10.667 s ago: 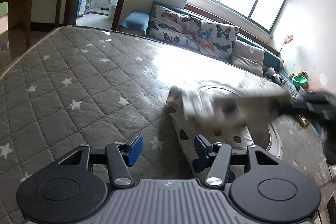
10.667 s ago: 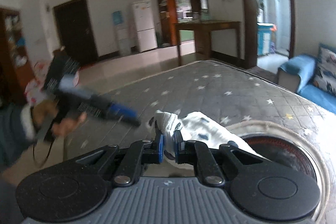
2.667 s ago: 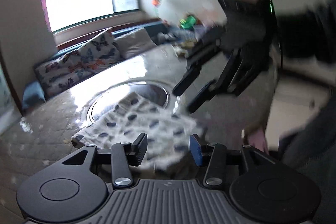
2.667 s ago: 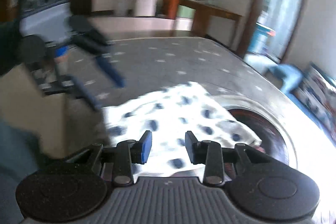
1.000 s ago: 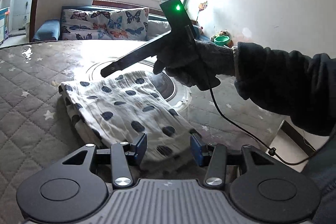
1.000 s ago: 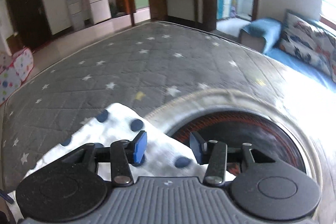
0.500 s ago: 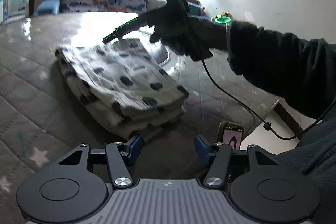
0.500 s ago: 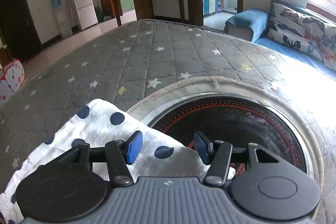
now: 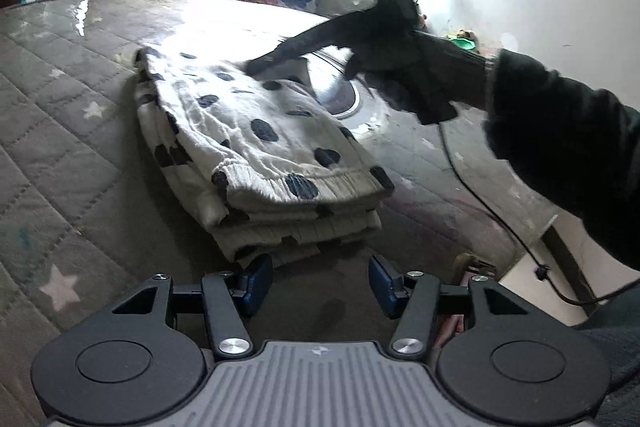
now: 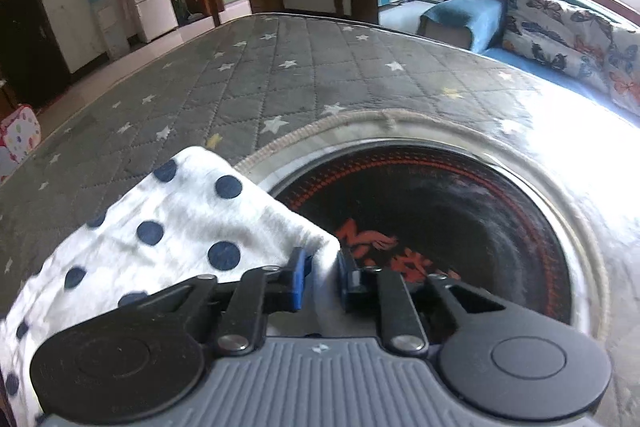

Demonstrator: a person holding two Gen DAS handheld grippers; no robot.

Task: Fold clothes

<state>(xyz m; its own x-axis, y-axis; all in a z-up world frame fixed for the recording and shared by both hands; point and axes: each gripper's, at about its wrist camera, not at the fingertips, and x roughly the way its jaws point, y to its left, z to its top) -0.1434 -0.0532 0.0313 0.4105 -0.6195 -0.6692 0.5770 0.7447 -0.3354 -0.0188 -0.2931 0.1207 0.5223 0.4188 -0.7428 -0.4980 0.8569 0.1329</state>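
The white cotton garment with dark blue polka dots (image 9: 256,147) lies folded in a thick layered stack on the grey quilted star-patterned mattress cover (image 9: 60,155), its far corner beside a round black-and-red disc (image 10: 452,227) set into the surface. The right gripper (image 10: 322,277) pinches that far corner between its narrowed blue pads. The left gripper (image 9: 320,285) hovers just before the near folded edge, jaws wide, holding nothing.

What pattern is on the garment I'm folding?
White with dark navy polka dots, clearest in the left wrist view.
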